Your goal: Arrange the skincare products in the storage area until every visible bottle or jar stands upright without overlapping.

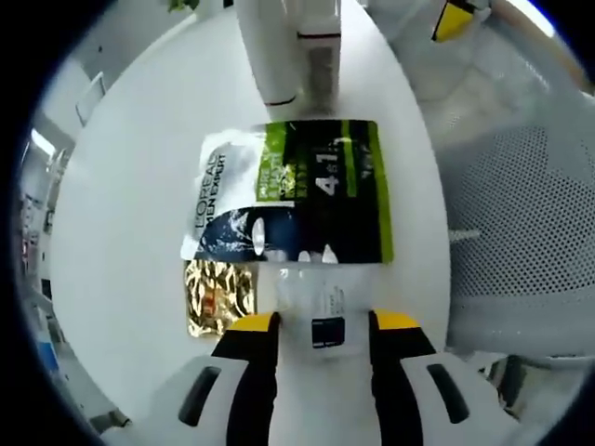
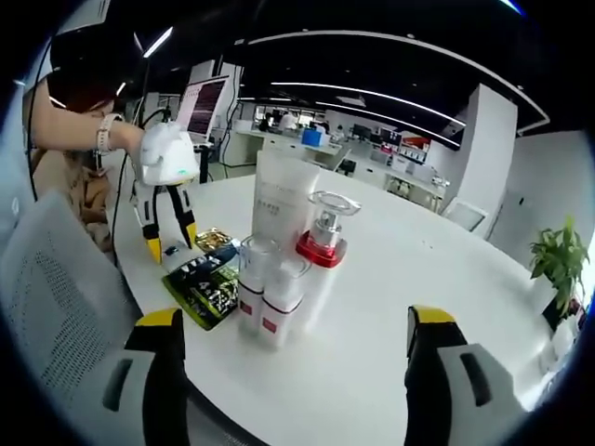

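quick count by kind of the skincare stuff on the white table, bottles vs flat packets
tall white frosted bottle: 1
clear-capped bottle with red collar: 1
small white bottles with red bands: 2
green and black flat packet: 1
gold foil packet: 1
small white sachet: 1
total: 7 (4 standing bottles, 3 flat packets)

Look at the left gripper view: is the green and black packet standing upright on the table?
No. The green and black packet lies flat on the white table, beside a gold sachet.
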Tool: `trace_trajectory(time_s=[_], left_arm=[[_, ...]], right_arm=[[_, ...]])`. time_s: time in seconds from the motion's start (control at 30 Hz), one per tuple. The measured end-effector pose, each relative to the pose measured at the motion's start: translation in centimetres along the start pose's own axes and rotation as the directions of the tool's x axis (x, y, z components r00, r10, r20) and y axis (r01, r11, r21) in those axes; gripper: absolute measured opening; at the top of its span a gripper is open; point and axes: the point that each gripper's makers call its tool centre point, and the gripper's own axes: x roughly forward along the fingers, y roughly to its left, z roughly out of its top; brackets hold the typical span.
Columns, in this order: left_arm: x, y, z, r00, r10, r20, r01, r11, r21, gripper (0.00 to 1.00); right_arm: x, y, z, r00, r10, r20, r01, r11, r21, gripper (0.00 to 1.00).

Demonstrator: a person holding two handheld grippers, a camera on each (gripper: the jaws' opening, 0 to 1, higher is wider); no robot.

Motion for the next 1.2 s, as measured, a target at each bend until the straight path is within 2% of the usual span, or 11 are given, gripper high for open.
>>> trace_trajectory(time_s=[0.63,1.2], left_arm=[[0.08,0.16,0.34,0.999,-0.009,0.051,0.010,1.000,-0.010,0.39],[0.17,0.05,0.56,0.998,-0.014,0.058,0.014,1.000,0.006,0.37]], right_arm=[[0.06,-0.07,-0.29,1.000,-0.001,-0.013,0.000,1.000,-0.010,0.99],[0.14,0.17,-0.47,1.000,0.007,-0.023,-0.008,1.000,-0.021,0.99]])
